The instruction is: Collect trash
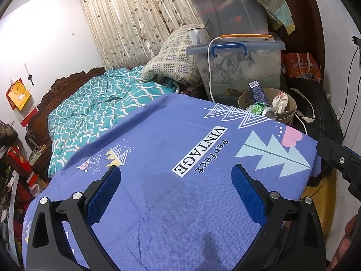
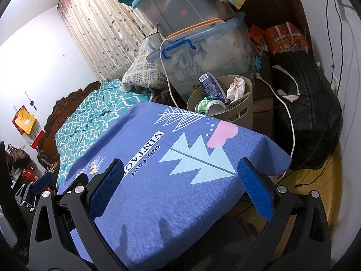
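Both the left gripper (image 1: 176, 174) and the right gripper (image 2: 180, 169) hover over the purple cloth (image 1: 180, 192) with fingers spread wide and holding nothing. The beige bin (image 2: 239, 110) stands upright at the cloth's far right edge, mouth up. In it a blue carton (image 2: 212, 85) leans with its long axis tilted up to the left, beside a crumpled paper (image 2: 235, 89) and a can (image 2: 215, 108) lying on its side, open end towards the camera.
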Motion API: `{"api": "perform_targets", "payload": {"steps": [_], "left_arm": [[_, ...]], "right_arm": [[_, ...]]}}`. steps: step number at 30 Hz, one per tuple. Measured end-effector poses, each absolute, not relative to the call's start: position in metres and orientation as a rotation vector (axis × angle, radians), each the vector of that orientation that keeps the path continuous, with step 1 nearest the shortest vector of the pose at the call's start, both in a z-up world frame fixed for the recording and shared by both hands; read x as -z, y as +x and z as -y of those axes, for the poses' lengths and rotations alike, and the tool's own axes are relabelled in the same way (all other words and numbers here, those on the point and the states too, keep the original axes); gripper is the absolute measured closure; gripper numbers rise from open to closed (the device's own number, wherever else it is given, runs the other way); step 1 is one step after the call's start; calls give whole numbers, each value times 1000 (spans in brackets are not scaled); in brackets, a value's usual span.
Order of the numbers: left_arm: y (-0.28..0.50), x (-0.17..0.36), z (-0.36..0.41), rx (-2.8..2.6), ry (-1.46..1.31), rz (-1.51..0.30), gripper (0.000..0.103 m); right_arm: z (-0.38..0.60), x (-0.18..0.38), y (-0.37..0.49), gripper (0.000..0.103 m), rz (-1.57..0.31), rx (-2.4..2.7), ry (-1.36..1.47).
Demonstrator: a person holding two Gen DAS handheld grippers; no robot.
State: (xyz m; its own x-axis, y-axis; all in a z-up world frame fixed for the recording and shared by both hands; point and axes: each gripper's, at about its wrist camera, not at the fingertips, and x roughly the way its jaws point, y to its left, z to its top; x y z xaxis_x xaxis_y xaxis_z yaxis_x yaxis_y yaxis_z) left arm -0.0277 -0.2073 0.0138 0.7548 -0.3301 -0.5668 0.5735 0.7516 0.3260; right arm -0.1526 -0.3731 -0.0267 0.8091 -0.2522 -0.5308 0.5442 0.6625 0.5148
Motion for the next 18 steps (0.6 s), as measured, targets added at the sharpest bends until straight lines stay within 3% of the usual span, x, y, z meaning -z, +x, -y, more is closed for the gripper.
{"api": "perform_targets", "payload": {"steps": [18], "left_arm": [[-28,-8,207,518,527,-509,8]], "right_arm": [[373,29,-153,3,-444,466,719]]}}
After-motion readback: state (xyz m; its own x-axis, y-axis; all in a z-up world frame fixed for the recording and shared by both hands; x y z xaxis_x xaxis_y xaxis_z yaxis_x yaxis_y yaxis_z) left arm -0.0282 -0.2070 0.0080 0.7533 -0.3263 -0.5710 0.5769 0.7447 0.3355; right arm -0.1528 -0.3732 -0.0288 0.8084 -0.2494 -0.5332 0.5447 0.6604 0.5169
